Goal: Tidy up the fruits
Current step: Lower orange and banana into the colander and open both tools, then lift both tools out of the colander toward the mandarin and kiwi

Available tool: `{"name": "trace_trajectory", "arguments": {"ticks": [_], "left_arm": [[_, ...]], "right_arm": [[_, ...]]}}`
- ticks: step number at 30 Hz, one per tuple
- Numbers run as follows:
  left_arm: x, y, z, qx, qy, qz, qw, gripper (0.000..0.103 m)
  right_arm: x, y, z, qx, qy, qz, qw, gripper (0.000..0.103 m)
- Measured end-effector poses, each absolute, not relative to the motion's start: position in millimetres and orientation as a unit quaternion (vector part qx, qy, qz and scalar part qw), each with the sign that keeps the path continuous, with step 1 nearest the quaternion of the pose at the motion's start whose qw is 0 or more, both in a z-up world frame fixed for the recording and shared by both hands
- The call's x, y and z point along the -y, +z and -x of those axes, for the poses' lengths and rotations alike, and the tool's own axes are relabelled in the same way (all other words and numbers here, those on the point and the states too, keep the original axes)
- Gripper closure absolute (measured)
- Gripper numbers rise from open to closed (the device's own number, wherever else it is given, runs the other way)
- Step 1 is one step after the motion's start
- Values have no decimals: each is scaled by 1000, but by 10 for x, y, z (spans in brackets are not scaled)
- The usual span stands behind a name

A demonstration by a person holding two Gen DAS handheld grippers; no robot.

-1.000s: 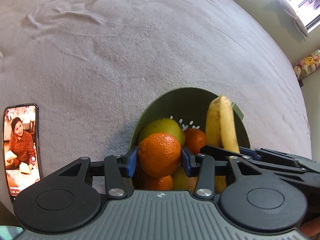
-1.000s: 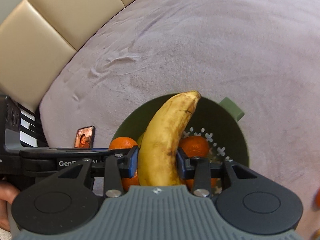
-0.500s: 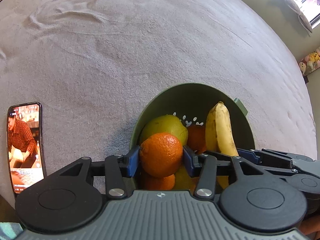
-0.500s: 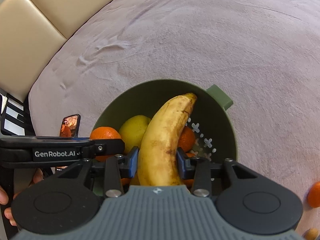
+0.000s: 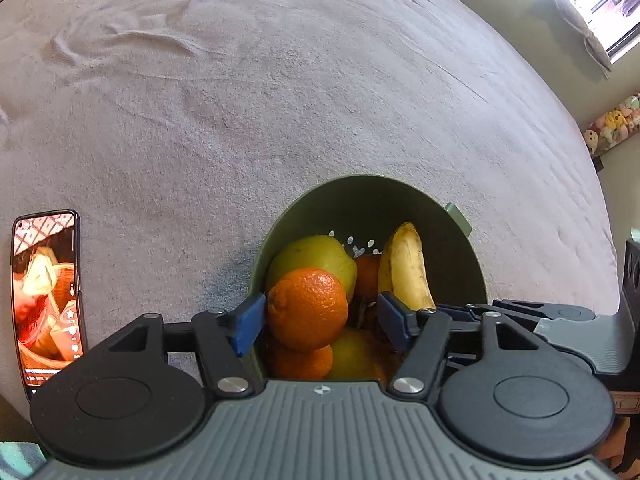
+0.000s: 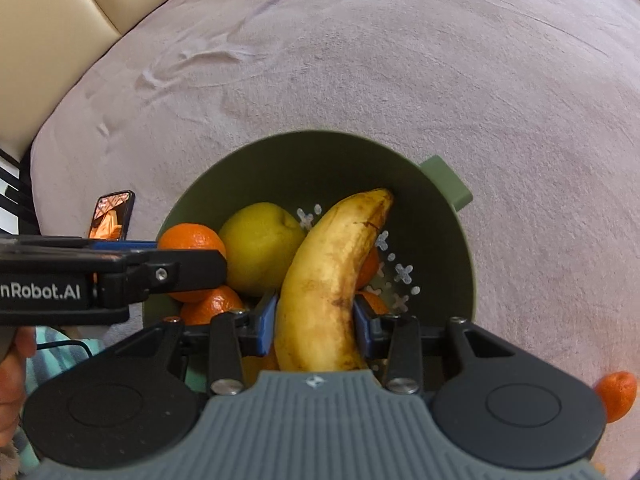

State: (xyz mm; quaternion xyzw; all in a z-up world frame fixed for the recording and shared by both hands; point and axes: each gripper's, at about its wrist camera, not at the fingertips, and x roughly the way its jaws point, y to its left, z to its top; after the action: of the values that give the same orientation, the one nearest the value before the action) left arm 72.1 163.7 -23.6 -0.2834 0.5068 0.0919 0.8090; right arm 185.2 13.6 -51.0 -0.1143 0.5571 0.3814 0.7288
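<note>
Two fruits are going into the green colander (image 6: 320, 168) at once. The orange (image 5: 307, 309) between the left gripper's (image 5: 322, 322) blue pads now rests on the pile of fruit inside: those jaws have just been opening, and a clear gap shows on its right side, so I judge it released. A second ago the pads were squeezing it. The banana (image 6: 332, 280) is pinched low on its body by the right gripper (image 6: 316, 322), narrow and firm, its tip angled down toward the colander's perforated floor; it looks next to be let go. One loose orange (image 6: 616, 394) waits on the grey blanket (image 6: 440, 80), and a phone (image 5: 46, 300) lies off to the left.
</note>
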Motion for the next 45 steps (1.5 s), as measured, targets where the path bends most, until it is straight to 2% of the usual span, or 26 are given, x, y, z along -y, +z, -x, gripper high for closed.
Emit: {"name": "trace_trajectory", "arguments": {"ticks": [9, 11, 16, 19, 28, 38, 45], "left_arm": [[-1494, -129, -752, -498, 74, 266, 822, 28], [-1461, -99, -751, -494, 66, 264, 826, 28], [-1391, -52, -738, -485, 39, 262, 834, 28], [-1384, -54, -731, -482, 22, 277, 831, 28], [-1284, -5, -688, -481, 5, 279, 831, 28], [-776, 229, -576, -450, -48, 189, 871, 28], [-393, 295, -500, -416, -82, 125, 897, 28]], "right_arm": [[-124, -366, -1814, -544, 382, 124, 737, 64], [-108, -316, -1791, -537, 378, 135, 742, 58], [-31, -164, -1700, -513, 371, 157, 758, 57], [51, -75, -1641, -498, 362, 167, 771, 50], [369, 123, -1436, -474, 339, 160, 797, 50], [867, 378, -1103, -437, 312, 108, 836, 46], [1269, 330, -783, -413, 254, 93, 870, 44]]}}
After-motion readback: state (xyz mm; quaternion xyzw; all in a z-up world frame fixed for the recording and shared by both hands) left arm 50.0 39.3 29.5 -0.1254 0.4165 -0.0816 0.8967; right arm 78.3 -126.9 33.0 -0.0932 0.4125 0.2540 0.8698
